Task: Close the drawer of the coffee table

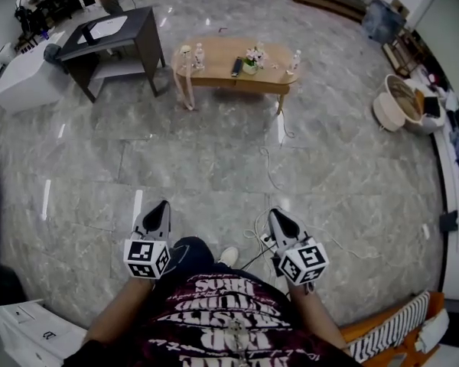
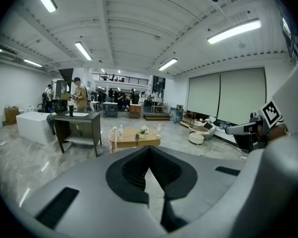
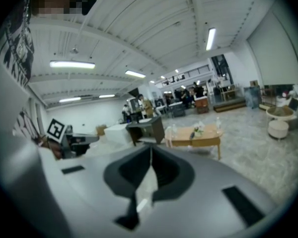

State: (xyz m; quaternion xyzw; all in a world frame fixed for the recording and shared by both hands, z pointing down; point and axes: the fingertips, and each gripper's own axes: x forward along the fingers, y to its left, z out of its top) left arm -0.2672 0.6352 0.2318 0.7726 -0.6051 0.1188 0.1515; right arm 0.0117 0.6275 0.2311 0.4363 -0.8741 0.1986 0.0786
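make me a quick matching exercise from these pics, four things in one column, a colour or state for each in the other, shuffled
1. coffee table
2. desk
3. left gripper
4. shoe

a. shut, empty
b. dark grey
c. light wood
d. white

Pairs: 1-c, 2-b, 3-a, 4-d

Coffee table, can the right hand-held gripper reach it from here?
Probably not yet. The right hand-held gripper sits far short of the coffee table; only floor with a loose cable lies between, so nothing seems to block the approach.
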